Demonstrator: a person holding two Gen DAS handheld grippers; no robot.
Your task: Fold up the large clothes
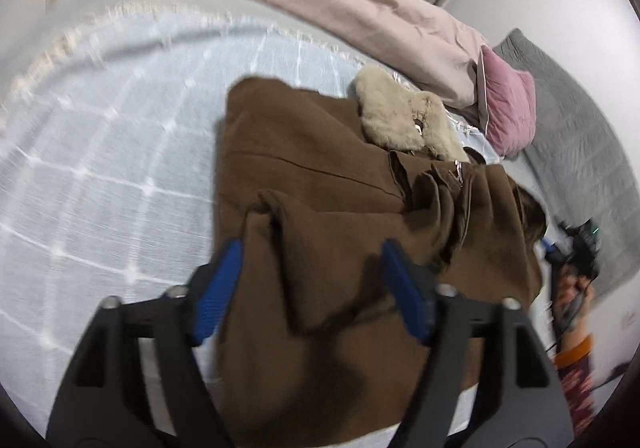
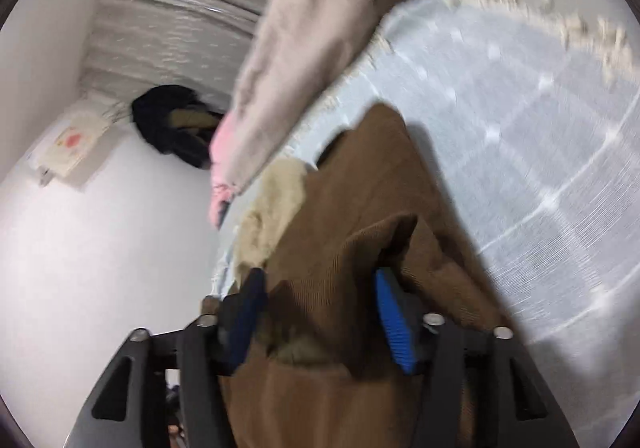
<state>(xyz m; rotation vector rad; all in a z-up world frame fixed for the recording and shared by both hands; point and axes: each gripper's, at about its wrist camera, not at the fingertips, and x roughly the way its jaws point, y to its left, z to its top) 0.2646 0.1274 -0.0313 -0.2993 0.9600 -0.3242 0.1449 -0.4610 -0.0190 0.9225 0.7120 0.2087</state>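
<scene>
A brown coat [image 1: 320, 167] with a beige fur collar [image 1: 400, 115] lies folded over on a pale blue checked blanket [image 1: 100, 167]. My left gripper [image 1: 314, 280] hangs open just above the coat's near fold; brown cloth lies between its blue pads [image 1: 218, 288], which do not press on it. In the right wrist view the same coat [image 2: 380, 175] runs away from me, with the fur collar [image 2: 276, 199] at its left edge. My right gripper [image 2: 320, 312] is open too, and a raised ridge of brown cloth stands loose between its fingers.
A beige and pink garment [image 1: 360, 15] lies along the blanket's far edge beside a pink cushion [image 1: 508, 107] and a grey quilted pillow [image 1: 576, 151]. A person's hand [image 1: 572, 296] shows at the right. A dark clothes heap [image 2: 172, 123] lies on the white sheet [image 2: 100, 268].
</scene>
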